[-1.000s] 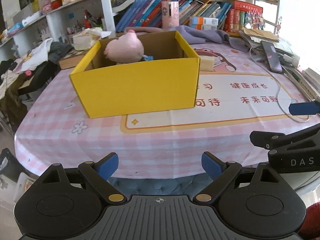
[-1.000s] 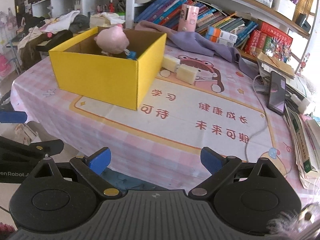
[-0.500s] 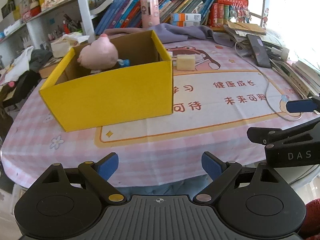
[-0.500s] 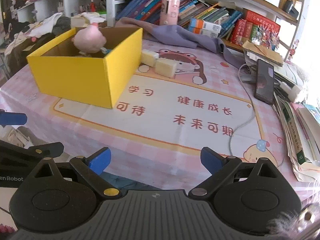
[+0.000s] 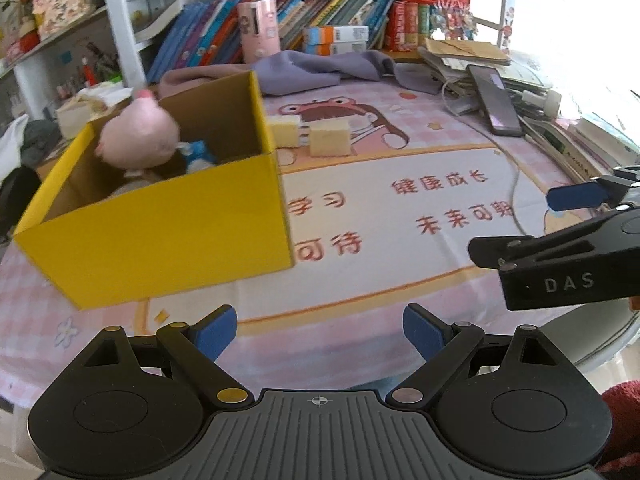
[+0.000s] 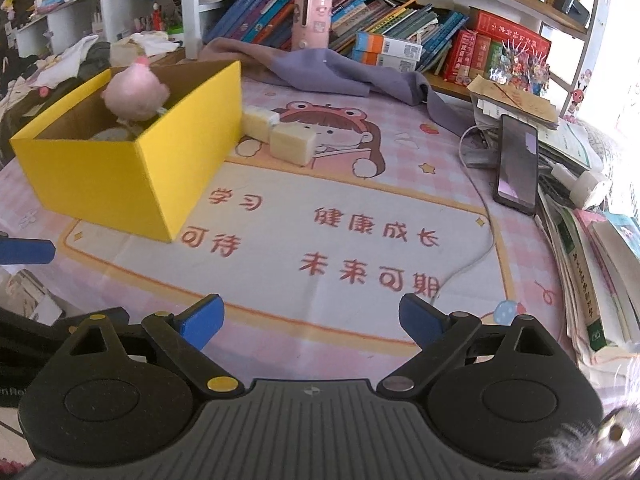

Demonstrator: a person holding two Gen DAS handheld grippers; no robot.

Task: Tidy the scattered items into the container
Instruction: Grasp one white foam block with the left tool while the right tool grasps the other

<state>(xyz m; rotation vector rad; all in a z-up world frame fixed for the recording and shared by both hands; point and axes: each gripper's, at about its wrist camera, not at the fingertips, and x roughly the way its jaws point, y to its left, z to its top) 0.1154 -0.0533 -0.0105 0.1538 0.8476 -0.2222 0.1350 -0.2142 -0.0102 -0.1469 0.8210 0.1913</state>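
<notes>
Both grippers have slid across the near table edge since a second ago, so the yellow cardboard box (image 6: 132,168) now sits farther left in each view. Left gripper (image 5: 320,334) hangs with its jaws spread wide, nothing between them. Right gripper (image 6: 312,320) is closing slightly, jaws still wide apart and empty. A pink plush toy (image 6: 134,92) sits inside the box. Two pale yellow sponge blocks (image 6: 290,144) lie on the pink checked tablecloth (image 6: 520,240), just beside the box's far right corner. A phone (image 6: 516,164) rests near the book stacks.
</notes>
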